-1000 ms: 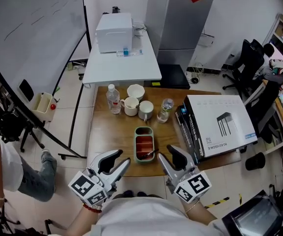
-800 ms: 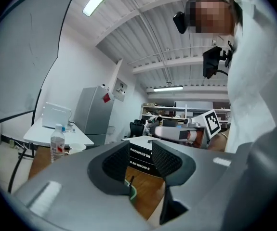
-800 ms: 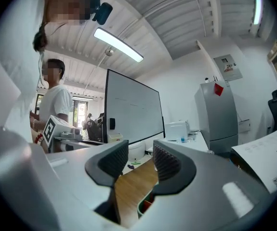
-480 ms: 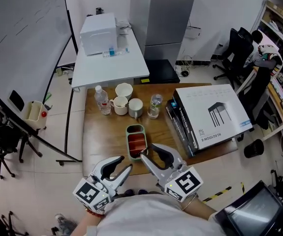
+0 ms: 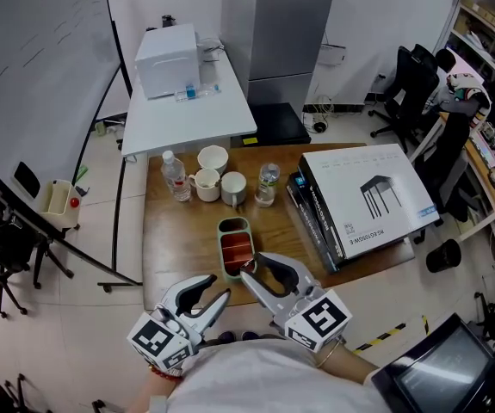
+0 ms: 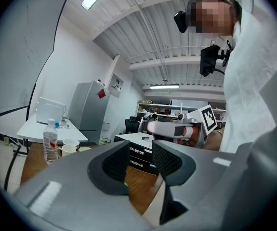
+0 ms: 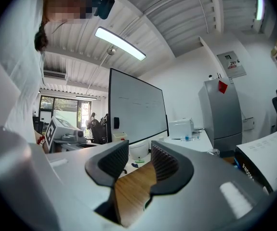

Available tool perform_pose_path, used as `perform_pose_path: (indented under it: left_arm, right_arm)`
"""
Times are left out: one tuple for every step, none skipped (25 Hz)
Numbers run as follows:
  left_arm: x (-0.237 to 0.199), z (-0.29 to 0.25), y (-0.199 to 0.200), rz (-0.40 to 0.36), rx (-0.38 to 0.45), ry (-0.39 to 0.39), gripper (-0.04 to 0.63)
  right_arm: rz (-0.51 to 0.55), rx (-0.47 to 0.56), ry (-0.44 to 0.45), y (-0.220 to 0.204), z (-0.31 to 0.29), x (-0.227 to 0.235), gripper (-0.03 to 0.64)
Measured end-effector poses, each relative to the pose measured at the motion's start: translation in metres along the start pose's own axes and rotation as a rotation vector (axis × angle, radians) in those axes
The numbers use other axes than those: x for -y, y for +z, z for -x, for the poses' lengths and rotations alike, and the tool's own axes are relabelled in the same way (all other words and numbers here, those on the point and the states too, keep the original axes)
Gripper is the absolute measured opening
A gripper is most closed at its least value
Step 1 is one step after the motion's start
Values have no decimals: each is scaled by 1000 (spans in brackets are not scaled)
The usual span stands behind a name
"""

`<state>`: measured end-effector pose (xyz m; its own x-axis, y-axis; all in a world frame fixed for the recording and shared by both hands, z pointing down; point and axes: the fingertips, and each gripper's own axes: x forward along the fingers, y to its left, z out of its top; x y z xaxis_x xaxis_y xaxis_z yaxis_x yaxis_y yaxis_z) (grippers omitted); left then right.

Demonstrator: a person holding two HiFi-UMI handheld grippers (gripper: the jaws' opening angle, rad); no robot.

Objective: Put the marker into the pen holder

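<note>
Looking down from the head view, we've got both tools held low at the near edge of the wooden table (image 5: pixel 174 248), and neither one has hold of anything. The left gripper (image 5: pixel 216 286) hangs just off the table's near edge. In its own view the left gripper (image 6: pixel 140 153) has its ribbed pads a moderate gap apart, with only bare wood and a dark box behind them. The right gripper (image 5: pixel 253 266) is angled in toward the green oblong tray (image 5: pixel 235 223), with its tips over the tray's near end. We can't tell if they touch it. In the right gripper view that gripper (image 7: pixel 139 157) is parted about the same, with just tabletop showing through the gap. The tray sits mid-table with reddish stuff (image 5: pixel 238 246) inside, and honestly we can't single out the marker in any view. Further back there's a row: a water bottle (image 5: pixel 175 175), a white mug (image 5: pixel 206 184), a second mug (image 5: pixel 234 188) and a small clear bottle (image 5: pixel 268 184), with a white bowl (image 5: pixel 213 157) behind them. On the right lies a big white carton (image 5: pixel 368 198) on top of some dark flat boxes (image 5: pixel 309 224). Beyond the wooden table is a white table (image 5: pixel 187 119) carrying a white box (image 5: pixel 168 58).
</note>
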<state>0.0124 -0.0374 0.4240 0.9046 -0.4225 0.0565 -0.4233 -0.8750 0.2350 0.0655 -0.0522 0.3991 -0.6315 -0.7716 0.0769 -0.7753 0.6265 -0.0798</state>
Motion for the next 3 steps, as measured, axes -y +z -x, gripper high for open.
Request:
perform_pose_path:
  left_arm:
    - [0,0,-1,2,-2,0,144]
    - [0,0,-1,4,-3,0,144]
    - [-1,0,-2,6,-5,0,144]
  right_arm:
    - [-2,1,2,0,0,0,133]
    - [-4,2,3,0,0,-1,133]
    - [-5,3,4,0,-1,-1,133]
